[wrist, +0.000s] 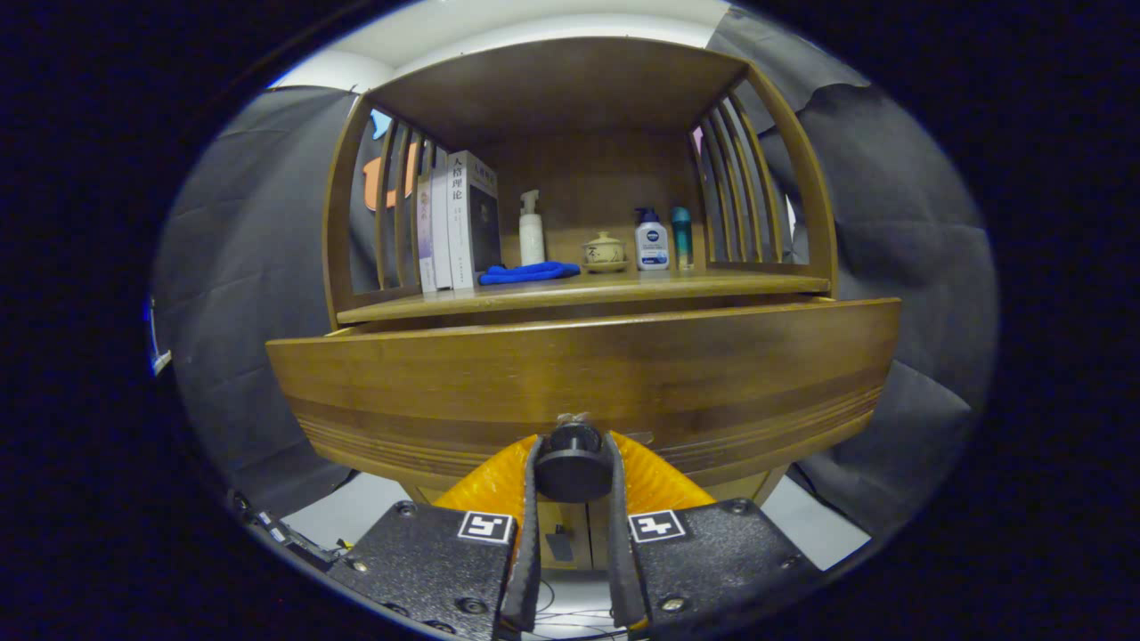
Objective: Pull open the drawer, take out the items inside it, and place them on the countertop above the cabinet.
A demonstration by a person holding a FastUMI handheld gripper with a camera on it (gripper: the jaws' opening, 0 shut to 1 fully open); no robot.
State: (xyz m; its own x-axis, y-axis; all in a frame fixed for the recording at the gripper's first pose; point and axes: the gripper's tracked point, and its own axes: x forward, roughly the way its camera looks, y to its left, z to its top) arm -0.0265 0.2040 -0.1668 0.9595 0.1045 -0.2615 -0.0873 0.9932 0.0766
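Your gripper (573, 467) has its jaws closed to a narrow gap, both pads pressing on the round black knob (572, 461) of the drawer (579, 383), which looks partly pulled out with its contents hidden. Pull off-axis or jerk and the small knob could slip free, or the drawer could bind. Beyond, the table (588, 289) already holds books (459, 223), a blue cloth (530, 272) and bottles (651, 240), so free space is tight.
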